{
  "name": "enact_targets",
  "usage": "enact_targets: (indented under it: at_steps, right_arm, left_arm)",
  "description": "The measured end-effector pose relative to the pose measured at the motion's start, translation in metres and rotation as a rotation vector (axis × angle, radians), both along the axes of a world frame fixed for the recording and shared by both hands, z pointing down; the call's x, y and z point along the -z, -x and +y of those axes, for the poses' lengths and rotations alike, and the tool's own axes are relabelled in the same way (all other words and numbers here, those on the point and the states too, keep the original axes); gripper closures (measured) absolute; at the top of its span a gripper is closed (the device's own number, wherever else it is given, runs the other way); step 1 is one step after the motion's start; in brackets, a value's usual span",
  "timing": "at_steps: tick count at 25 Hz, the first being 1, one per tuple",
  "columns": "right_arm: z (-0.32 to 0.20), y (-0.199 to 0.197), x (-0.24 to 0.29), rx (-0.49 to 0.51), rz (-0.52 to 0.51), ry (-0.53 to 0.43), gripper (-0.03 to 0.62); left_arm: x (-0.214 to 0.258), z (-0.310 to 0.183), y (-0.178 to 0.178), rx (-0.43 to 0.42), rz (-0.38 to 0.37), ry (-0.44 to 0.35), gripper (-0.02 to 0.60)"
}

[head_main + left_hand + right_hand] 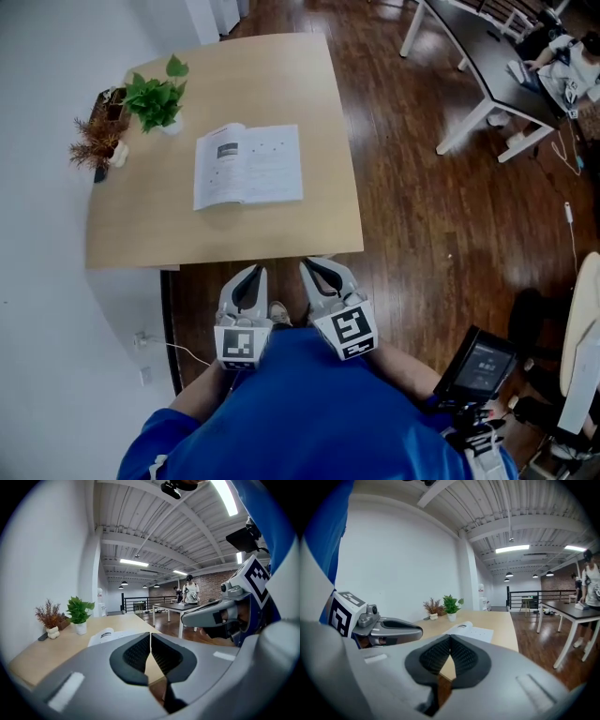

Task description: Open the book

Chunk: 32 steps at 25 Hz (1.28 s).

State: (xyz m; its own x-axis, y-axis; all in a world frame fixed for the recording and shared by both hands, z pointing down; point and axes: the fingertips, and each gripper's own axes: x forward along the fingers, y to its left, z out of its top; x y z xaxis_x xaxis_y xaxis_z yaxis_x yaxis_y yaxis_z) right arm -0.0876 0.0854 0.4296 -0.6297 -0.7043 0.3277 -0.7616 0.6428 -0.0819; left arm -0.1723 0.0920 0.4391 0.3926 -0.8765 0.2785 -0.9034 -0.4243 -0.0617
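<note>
A book lies open on the wooden table, pages up, spine toward the left. Both grippers hang in front of my body, short of the table's near edge. The left gripper is shut with nothing in it; in its own view the dark pads meet, and the book shows beyond them. My right gripper is shut and empty too, its tips closed, with the book farther off on the tabletop. The two grippers sit side by side, apart from the book.
A green potted plant and a dried reddish plant stand at the table's far left corner by the white wall. A dark table with white legs stands at the upper right on the wooden floor. A device with a screen is at my right.
</note>
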Motion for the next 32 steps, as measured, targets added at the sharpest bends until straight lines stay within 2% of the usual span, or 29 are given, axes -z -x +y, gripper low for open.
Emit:
enact_targets:
  at_steps: [8,32]
  right_arm:
    - [0.0052,-0.0034,-0.0025,-0.041,0.007,0.010,0.591]
    - [0.0072,0.0047,0.0001,-0.023,0.006,-0.001,0.591]
  left_arm:
    - [-0.0014,0.0020,-0.0018,-0.023,0.016,0.002,0.566]
    - [-0.0009,0.0039,0.0043,-0.025,-0.002,0.025,0.566]
